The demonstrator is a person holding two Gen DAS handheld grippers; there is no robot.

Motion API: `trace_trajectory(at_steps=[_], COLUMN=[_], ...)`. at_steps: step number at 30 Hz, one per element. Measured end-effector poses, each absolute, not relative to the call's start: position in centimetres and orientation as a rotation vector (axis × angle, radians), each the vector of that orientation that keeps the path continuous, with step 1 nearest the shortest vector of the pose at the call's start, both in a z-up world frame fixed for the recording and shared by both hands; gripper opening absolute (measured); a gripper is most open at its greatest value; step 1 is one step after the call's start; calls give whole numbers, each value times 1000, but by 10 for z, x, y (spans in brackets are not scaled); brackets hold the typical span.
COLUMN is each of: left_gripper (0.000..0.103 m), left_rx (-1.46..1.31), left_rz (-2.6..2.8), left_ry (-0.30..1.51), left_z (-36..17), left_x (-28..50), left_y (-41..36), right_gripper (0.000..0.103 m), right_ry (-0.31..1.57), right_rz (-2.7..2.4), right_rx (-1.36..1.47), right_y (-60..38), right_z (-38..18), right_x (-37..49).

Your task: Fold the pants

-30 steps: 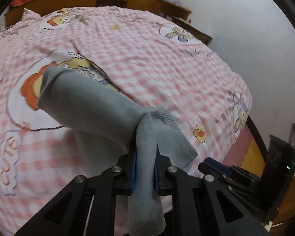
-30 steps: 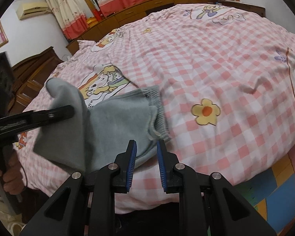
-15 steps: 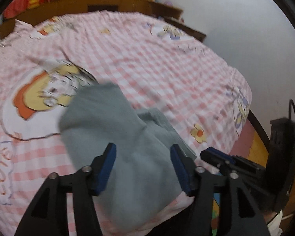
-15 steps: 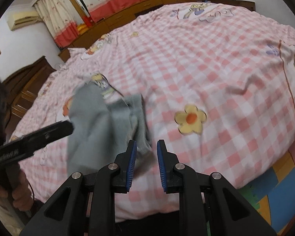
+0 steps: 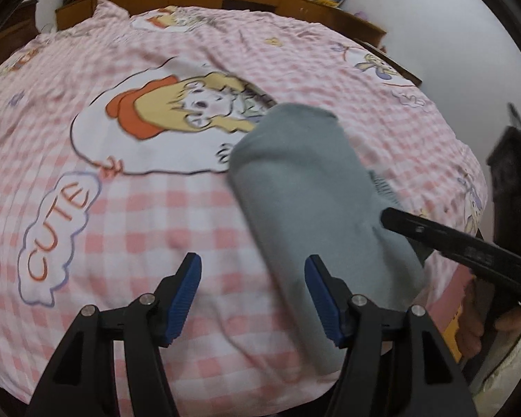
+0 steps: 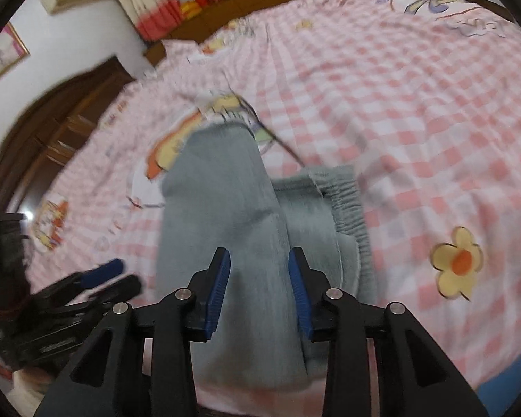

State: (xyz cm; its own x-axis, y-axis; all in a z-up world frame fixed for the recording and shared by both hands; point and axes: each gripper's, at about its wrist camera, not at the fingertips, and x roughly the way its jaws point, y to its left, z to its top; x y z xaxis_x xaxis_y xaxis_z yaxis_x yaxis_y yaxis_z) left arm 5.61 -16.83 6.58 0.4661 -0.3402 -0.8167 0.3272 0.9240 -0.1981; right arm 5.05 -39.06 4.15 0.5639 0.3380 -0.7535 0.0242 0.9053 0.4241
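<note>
Grey pants [image 5: 305, 187] lie folded on a pink-and-white checked bedspread [image 5: 149, 208], near the bed's near edge. In the left wrist view they run from about 12 o'clock down to 5 o'clock of the frame's centre, a long folded leg panel on top and a strip of ribbed waistband [image 5: 385, 187] peeking out at 3 o'clock.

The left gripper [image 5: 253, 299] sits at 6 o'clock in that view with its blue pads [image 5: 184, 292] spread wide; nothing is between them but bedspread, and the right-hand pad overlaps the pants' edge in the picture, though contact cannot be judged through the blur. A cartoon print with the word "CUTE" [image 5: 55, 229] lies at 9 o'clock, and a cartoon girl in an orange hat [image 5: 177, 107] at 11 o'clock, touching the pants' far end.

In the right wrist view the pants [image 6: 218, 208] fill the centre, the gathered waistband [image 6: 347, 201] at 2 o'clock. The right gripper [image 6: 259, 290] at 6 o'clock is parted, hovering over the folded leg without pinching it. The left gripper [image 6: 107, 274] shows at 8 o'clock, off the cloth. A yellow flower print [image 6: 458, 260] sits at 3 o'clock.
</note>
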Motion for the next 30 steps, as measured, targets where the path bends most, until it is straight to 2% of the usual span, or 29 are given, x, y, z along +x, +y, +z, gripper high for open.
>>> trace_trajectory(at_steps=[2,5,9,13,19,23,27,30], left_gripper=[65,65,65,65,66,67,67,68], left_rx=[-32,-64,-66,-65,-110,-155,-170,-153], left_rz=[-405,-416,-448,-483,-517,-546,-584,-626], left_ry=[1010,1014,987,991,1007,1030,1034,1040], left_z=[62,60,65,65,54,43,35,30], left_x=[56,57,57,64,77,84,87,85], left_y=[-162,-159,-165,-184,-203,-206,-211,-222], right_gripper=[36,9,8,8,10,23,38,40], right_ry=[982,933,820,802,902,863,811,813], right_rz=[179,195,172,112,34,43,26,29], right_rx=[397,401,399,353,364,411,598,627], right_y=[-384,-385,-399,-413,-428,-439,-464,-468], right_z=[34,42,77,88,38,35,40,34], right_x=[57,49,26,17,31,23,8,10])
